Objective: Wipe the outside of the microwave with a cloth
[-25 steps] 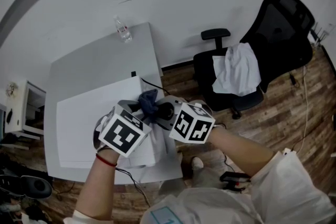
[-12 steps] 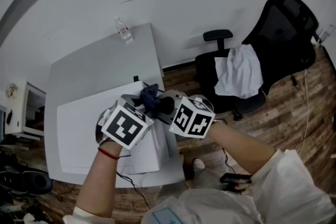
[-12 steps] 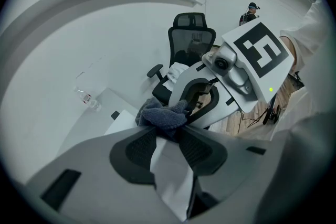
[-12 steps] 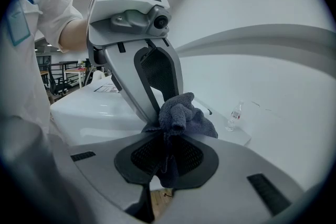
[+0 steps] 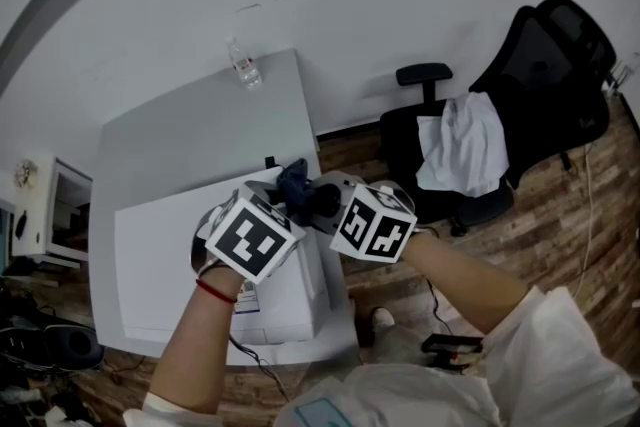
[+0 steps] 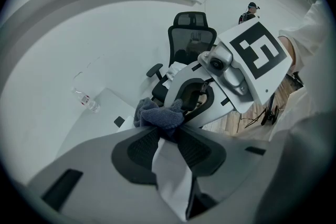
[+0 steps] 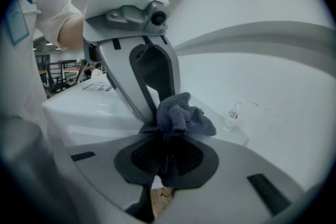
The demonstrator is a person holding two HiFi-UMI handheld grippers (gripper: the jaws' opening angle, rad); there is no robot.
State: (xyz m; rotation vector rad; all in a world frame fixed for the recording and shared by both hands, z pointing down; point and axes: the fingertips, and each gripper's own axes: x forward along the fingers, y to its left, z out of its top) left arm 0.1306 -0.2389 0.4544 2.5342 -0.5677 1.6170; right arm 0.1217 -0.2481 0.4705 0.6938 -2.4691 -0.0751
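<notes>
A dark blue-grey cloth (image 5: 293, 180) hangs bunched over the far right corner of the white microwave (image 5: 180, 265). My right gripper (image 5: 312, 197) comes in from the right and is shut on it. In the right gripper view the cloth (image 7: 181, 113) runs down between the pads of the right gripper (image 7: 167, 139). My left gripper (image 5: 286, 198) meets it from the left. In the left gripper view the left gripper (image 6: 167, 131) has just been closing its jaws, and the tips pinch the cloth (image 6: 160, 115) from the other side.
The microwave stands on a grey table (image 5: 200, 125) with a clear plastic bottle (image 5: 243, 67) at its far edge. A black office chair (image 5: 500, 115) with a white garment (image 5: 462, 145) over it stands on the wooden floor to the right. Cables lie on the floor.
Both grippers have drifted together, with the cloth between them, a little towards the microwave's far right corner.
</notes>
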